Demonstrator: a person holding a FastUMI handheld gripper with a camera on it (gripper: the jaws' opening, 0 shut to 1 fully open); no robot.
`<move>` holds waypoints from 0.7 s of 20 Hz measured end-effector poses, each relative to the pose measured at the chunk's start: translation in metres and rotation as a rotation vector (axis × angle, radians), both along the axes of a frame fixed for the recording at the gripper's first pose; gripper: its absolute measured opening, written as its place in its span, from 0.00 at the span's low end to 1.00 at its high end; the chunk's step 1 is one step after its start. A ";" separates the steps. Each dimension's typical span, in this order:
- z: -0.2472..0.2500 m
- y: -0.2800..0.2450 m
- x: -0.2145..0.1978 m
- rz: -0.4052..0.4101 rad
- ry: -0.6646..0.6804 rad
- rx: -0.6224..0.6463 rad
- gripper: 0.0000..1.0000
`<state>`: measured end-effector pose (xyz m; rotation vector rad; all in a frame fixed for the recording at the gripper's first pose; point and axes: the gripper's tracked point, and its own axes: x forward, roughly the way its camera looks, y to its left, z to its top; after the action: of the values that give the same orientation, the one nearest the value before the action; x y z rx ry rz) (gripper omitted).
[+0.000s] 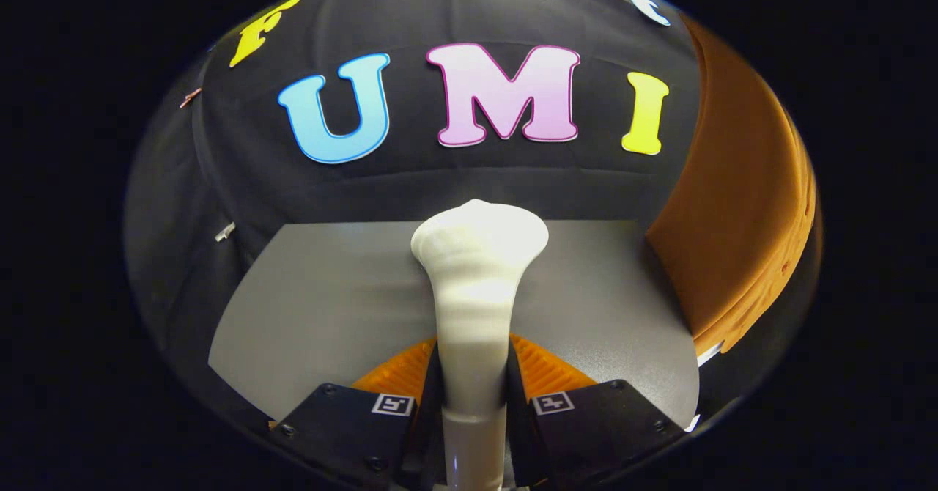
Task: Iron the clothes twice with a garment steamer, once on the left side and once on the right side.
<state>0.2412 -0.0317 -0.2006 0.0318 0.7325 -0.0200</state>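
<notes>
A white garment steamer (475, 293) stands out ahead of me, its slim handle running back between my fingers and its wide head flaring out beyond them. My gripper (473, 392) is shut on the steamer's handle, one finger pressing on each side. An orange-brown garment (740, 205) hangs to the right of the steamer, its lower edge dotted with pale marks. The steamer's head is apart from the garment, over the grey tabletop (322, 308).
The black cloth wall (242, 176) closes the booth behind the table and curves round on the left. A small pale clip (224, 232) sits on the cloth at the left, near the table's far corner.
</notes>
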 end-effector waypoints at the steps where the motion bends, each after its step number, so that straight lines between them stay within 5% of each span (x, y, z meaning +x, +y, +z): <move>1: 0.008 0.000 -0.004 0.000 -0.024 0.007 0.44; 14: 0.093 0.005 -0.093 -0.062 -0.301 0.034 0.43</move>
<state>0.1477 -0.0270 -0.1076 0.0885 0.4310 -0.0606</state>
